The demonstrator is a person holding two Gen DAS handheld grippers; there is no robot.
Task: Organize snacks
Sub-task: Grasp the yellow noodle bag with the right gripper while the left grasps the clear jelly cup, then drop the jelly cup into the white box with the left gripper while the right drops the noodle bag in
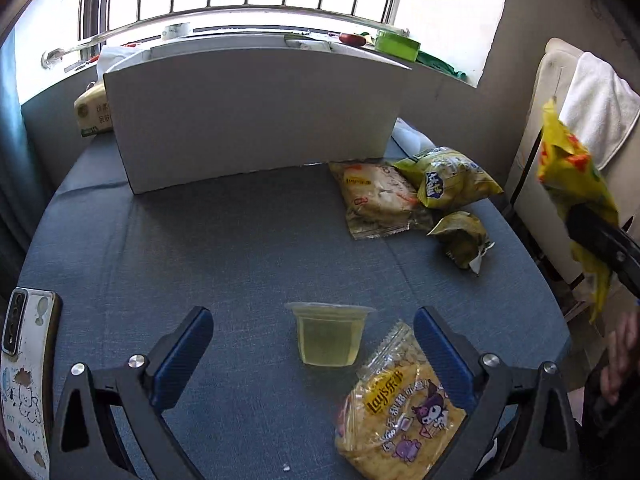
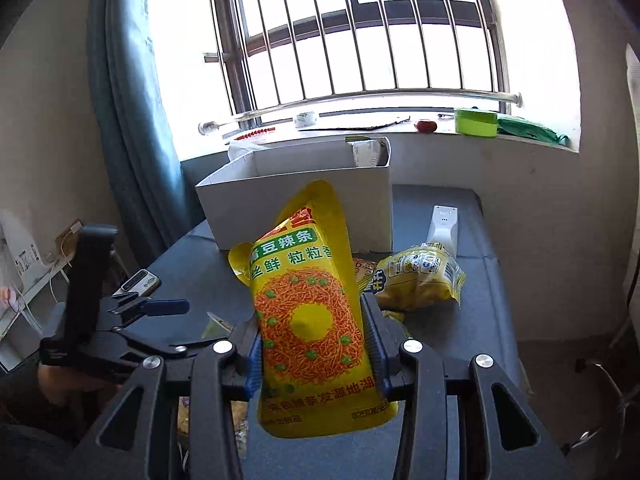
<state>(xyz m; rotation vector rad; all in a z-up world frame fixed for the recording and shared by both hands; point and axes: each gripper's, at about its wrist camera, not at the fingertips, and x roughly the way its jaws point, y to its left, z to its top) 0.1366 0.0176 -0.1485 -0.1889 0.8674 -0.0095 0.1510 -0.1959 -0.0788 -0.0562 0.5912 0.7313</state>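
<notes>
In the left wrist view our left claw [image 1: 314, 354] hangs wide open just above the blue-grey fabric-covered table [image 1: 224, 248], gripping nothing. Between its blue pads sit a small clear plastic cup of pale yellow jelly [image 1: 328, 334] and a crinkly yellow Lay's packet with purple cartoon figures [image 1: 396, 408]; the packet lies close against the right-hand pad. Further back, three more snack packets lie bunched near the table's right edge: a flat beige packet [image 1: 376, 196], a puffy yellow-green bag [image 1: 452, 178] resting partly on it, and a small crumpled olive packet [image 1: 464, 238]. The large white cardboard box [image 1: 256, 120] stands at the back, and from here we see only its outer wall. At far right our right claw [image 1: 600, 240] holds a tall yellow snack bag [image 1: 568, 160] in the air, well apart from the table.

In the right wrist view the right claw [image 2: 312, 354] is clamped on that tall yellow bag of spicy strips [image 2: 308, 300], which stands upright between the pads, pinched across its lower half. The white box [image 2: 296, 196] is ahead, open at the top; a pale packet stands in its far right corner, and the rest of the inside is hidden.

We judge the step in hand to be carrying this bag to the box. To do it well we should lift the bag's bottom edge clear of the near wall, bring it over the open middle, lower it inside before releasing, and keep the grip steady so the slick foil does not slip
</notes>
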